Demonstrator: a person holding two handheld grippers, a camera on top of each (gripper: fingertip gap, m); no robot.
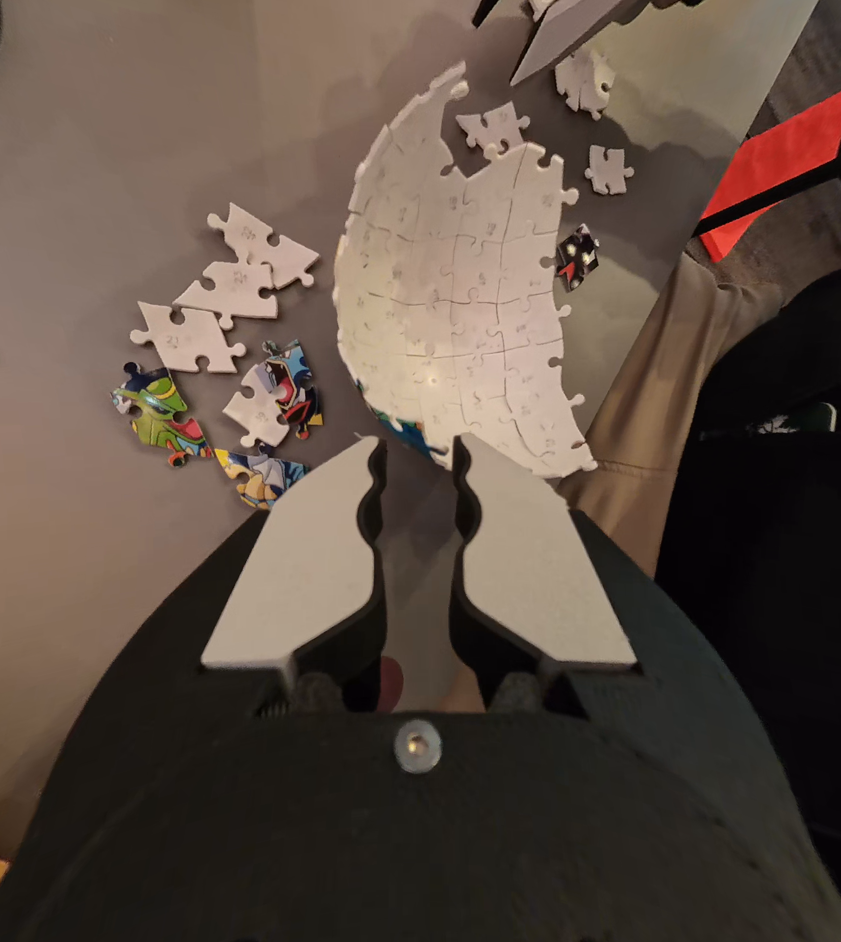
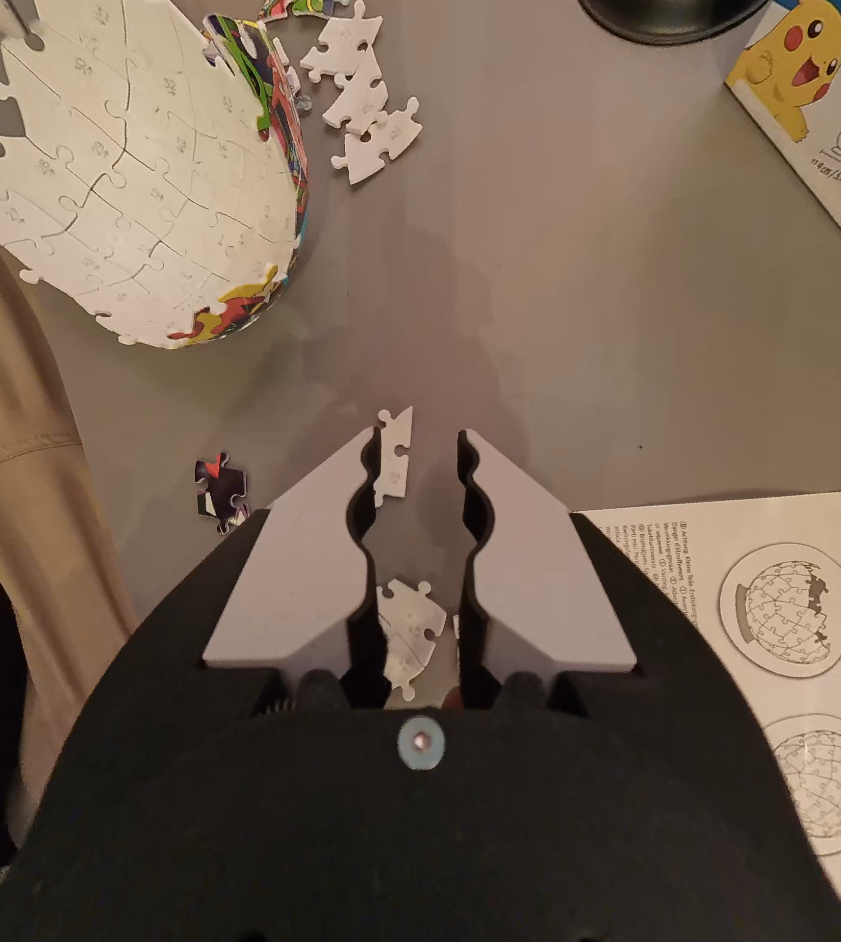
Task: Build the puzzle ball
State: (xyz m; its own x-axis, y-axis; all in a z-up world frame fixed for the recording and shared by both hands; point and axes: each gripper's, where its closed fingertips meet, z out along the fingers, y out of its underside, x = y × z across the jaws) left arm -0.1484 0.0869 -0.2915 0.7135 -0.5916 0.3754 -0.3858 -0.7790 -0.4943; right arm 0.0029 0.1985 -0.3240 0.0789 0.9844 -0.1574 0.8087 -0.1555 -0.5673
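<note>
The left gripper (image 1: 419, 446) hangs with its jaws apart, holding nothing, its tips just beside the lower rim of the half-built puzzle ball (image 1: 454, 316), a white curved shell (printed side outward) resting on the grey table (image 1: 77, 204). To its left lie three white loose pieces (image 1: 214, 301) and some coloured pieces (image 1: 163, 413); a dark piece (image 1: 577, 257) sits by the shell's right edge. The right gripper (image 2: 418, 433) is likewise spread wide and empty, poised over a white piece (image 2: 395, 459) lying on the table just beside its left finger; another white piece (image 2: 410, 634) lies farther back between the fingers. An instruction sheet (image 2: 764, 637) lies to its right, the puzzle box (image 2: 815, 92) beyond.
</note>
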